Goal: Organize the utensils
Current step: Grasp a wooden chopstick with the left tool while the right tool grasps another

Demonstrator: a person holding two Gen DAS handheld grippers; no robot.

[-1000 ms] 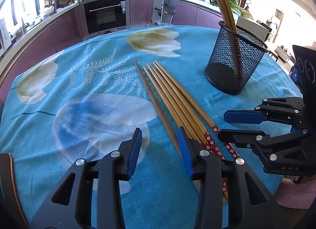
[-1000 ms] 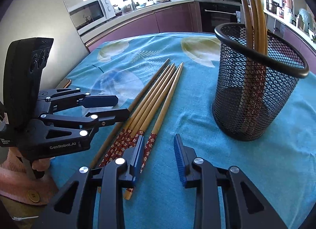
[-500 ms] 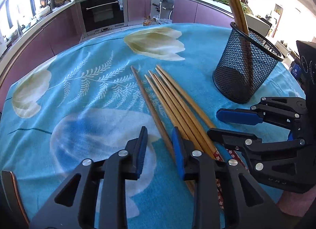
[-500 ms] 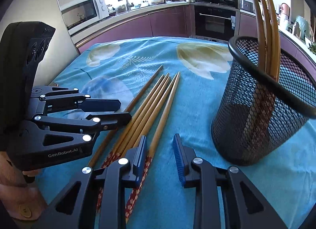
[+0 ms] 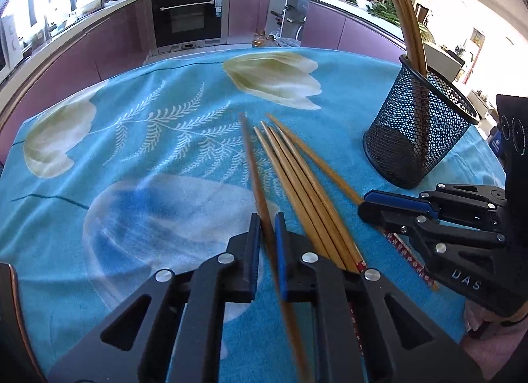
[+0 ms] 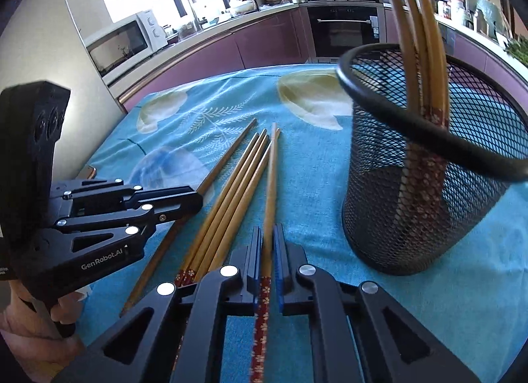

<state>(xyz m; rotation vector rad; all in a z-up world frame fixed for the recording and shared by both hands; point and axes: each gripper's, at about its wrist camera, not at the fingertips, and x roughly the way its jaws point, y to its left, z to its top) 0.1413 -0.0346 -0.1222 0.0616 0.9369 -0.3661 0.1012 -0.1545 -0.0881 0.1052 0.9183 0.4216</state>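
The left gripper [image 5: 266,231] is pinched on 1 chopstick [image 5: 253,168], the leftmost of the group on the table [image 5: 99,158]; its blue pads press the plain wooden shaft from both sides, and the stick runs from between the jaws toward 12 o'clock, its thin tip resting on the fern print of the turquoise cloth [image 5: 184,92]. The right gripper [image 6: 268,244] is clamped on another chopstick [image 6: 271,178], gripping it just above the red, white-flowered band at its thick end; that band passes back between the jaws toward 6 o'clock while the bare tip points to 12 o'clock. Between the 2 held sticks lie 3 loose chopsticks [image 6: 231,191] side by side, touching one another, light brown and tapered, with the same red floral ends near the grippers. In the right wrist view, the left-held stick sits at 10 o'clock of this bundle, slightly splayed away from it. A black mesh cup [image 6: 422,185] stands upright on the cloth at 2 o'clock of the loose sticks, well apart from them, and holds several chopsticks [image 6: 419,36] upright, floral ends down, tips leaning against the rim. A person's hand [image 6: 29,333] grasps the left gripper's handle at the lower left edge.
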